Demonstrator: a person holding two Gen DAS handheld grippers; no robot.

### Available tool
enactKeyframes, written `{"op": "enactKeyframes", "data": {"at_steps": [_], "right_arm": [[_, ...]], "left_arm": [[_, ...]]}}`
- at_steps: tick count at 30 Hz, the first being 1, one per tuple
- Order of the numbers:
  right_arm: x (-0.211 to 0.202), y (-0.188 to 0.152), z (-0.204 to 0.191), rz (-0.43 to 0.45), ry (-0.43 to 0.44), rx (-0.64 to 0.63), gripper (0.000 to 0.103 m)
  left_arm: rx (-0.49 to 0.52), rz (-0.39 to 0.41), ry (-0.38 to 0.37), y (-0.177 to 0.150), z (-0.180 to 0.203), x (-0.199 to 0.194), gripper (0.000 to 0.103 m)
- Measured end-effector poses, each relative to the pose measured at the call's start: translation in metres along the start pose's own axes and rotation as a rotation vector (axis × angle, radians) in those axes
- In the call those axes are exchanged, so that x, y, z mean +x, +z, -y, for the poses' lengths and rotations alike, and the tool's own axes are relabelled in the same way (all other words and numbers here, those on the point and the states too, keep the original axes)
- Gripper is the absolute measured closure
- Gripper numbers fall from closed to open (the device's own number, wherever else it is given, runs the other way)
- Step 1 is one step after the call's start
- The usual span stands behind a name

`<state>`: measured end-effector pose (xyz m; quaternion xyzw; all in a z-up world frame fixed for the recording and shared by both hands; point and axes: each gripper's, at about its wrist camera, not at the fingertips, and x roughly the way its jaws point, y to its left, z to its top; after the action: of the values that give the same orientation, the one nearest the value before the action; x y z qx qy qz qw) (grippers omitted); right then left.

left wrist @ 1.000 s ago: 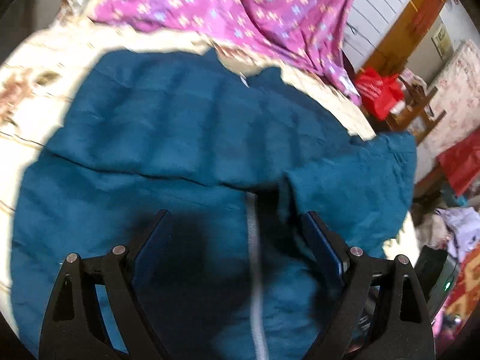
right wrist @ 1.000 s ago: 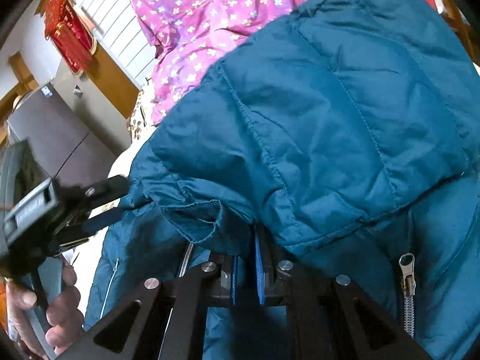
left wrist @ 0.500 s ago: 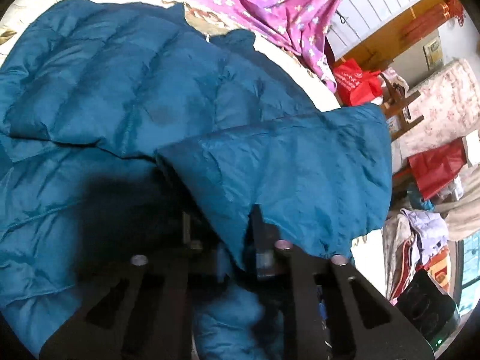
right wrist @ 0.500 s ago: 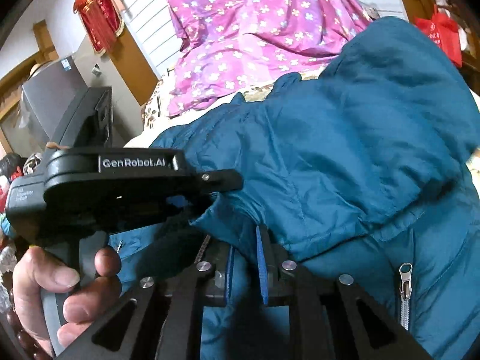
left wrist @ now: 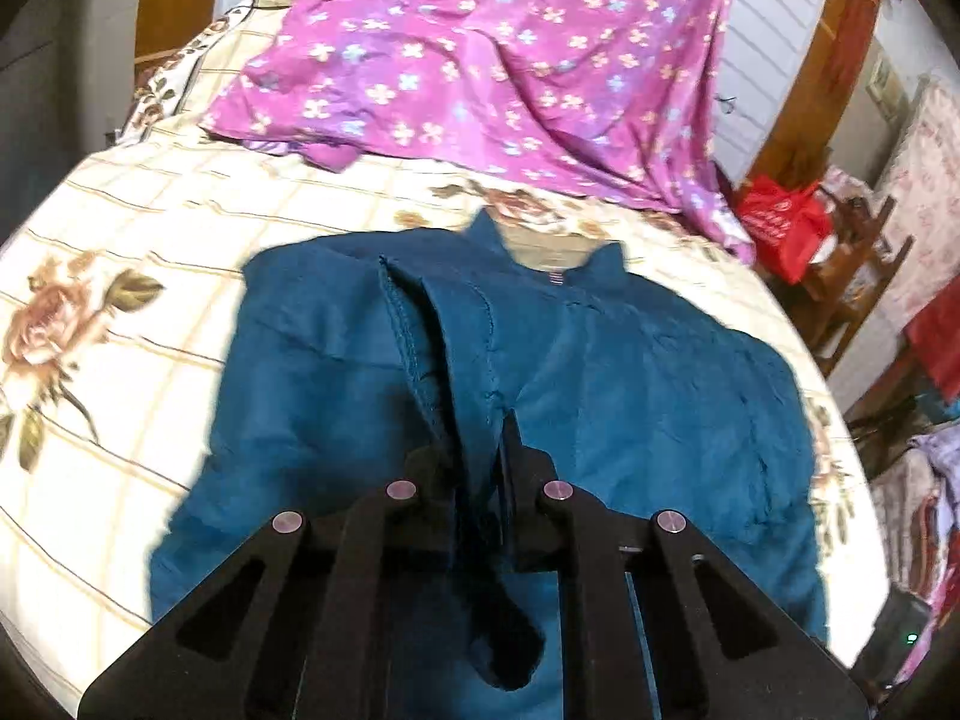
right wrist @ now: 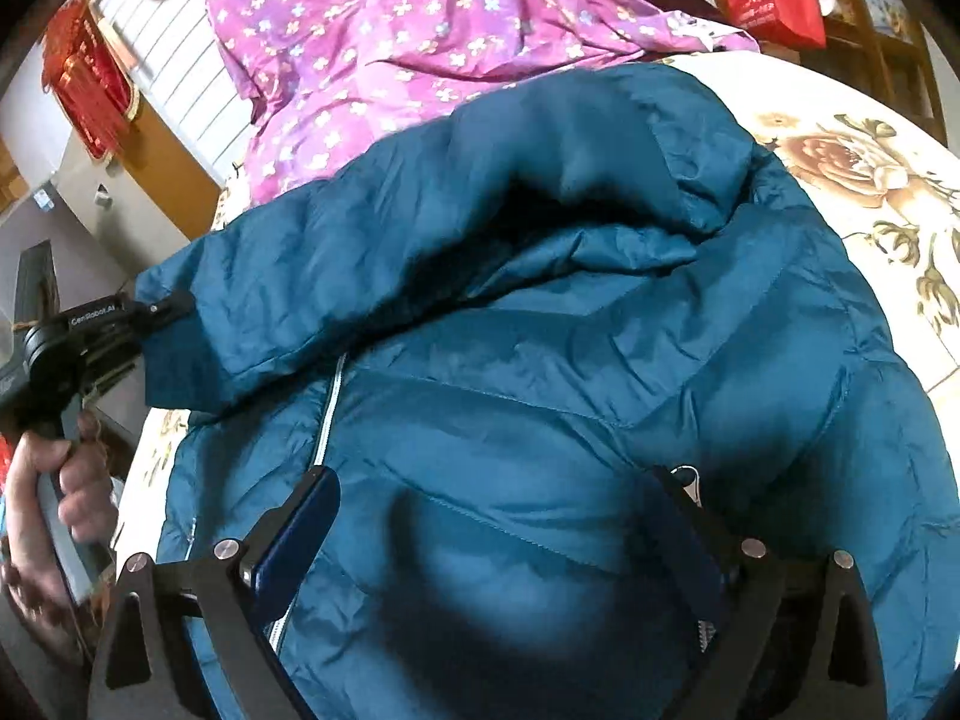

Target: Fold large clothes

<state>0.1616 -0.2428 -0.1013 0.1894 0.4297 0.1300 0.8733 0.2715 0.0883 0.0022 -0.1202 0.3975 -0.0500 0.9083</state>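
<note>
A teal puffer jacket (left wrist: 660, 372) lies front-up on a floral bedsheet (left wrist: 150, 228), zipper (right wrist: 327, 414) closed. My left gripper (left wrist: 483, 456) is shut on the cuff end of a sleeve (left wrist: 438, 324), holding it stretched over the jacket. In the right wrist view the same sleeve (right wrist: 390, 258) crosses the jacket (right wrist: 600, 408) to the left gripper (right wrist: 162, 312) at the left edge. My right gripper (right wrist: 498, 516) is open, its fingers spread just above the jacket's lower front, holding nothing.
A purple flowered cloth (left wrist: 510, 60) lies at the far side of the bed. A red bag (left wrist: 786, 222) and wooden chair (left wrist: 852, 276) stand off the right edge. A grey cabinet (right wrist: 36, 228) is on the left.
My left gripper closed on the sleeve and carried it across the jacket. My right gripper let go of the fabric it pinched and opened wide.
</note>
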Motion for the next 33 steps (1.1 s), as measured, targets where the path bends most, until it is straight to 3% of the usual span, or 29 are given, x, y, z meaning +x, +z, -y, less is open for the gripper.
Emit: {"op": "enactKeyframes", "data": {"at_steps": [5, 8, 10, 11, 16, 21, 24, 25, 28, 33], "right_arm": [[0.007, 0.003, -0.01, -0.009, -0.037, -0.036, 0.004], [0.005, 0.001, -0.006, -0.013, -0.047, -0.051, 0.004], [0.003, -0.001, -0.006, -0.015, -0.051, -0.062, 0.004], [0.004, -0.001, -0.006, -0.017, -0.056, -0.072, 0.003], [0.004, -0.002, -0.008, -0.019, -0.073, -0.1, 0.002], [0.011, -0.007, -0.02, -0.031, -0.154, -0.169, 0.002], [0.014, -0.008, -0.024, -0.032, -0.182, -0.194, 0.002], [0.014, -0.008, -0.023, -0.03, -0.181, -0.191, 0.002], [0.012, -0.007, -0.022, -0.023, -0.168, -0.18, 0.001], [0.013, -0.008, -0.021, -0.026, -0.166, -0.186, 0.0]], "left_arm": [[0.087, -0.04, 0.083, 0.0, -0.009, 0.019, 0.092], [0.105, -0.051, 0.137, -0.003, -0.015, 0.026, 0.079], [0.083, -0.073, 0.183, -0.002, -0.029, 0.029, 0.059], [0.069, -0.077, 0.2, -0.002, -0.035, 0.03, 0.056], [-0.051, -0.01, 0.273, -0.005, -0.073, 0.009, 0.056], [-0.058, 0.055, 0.142, -0.026, -0.052, -0.019, 0.056], [-0.011, -0.018, -0.02, -0.053, -0.02, -0.015, 0.056], [0.022, -0.047, -0.037, -0.065, -0.009, -0.007, 0.056], [0.072, -0.078, 0.036, -0.073, -0.002, 0.015, 0.056], [-0.015, -0.053, 0.205, -0.041, -0.035, 0.04, 0.056]]}}
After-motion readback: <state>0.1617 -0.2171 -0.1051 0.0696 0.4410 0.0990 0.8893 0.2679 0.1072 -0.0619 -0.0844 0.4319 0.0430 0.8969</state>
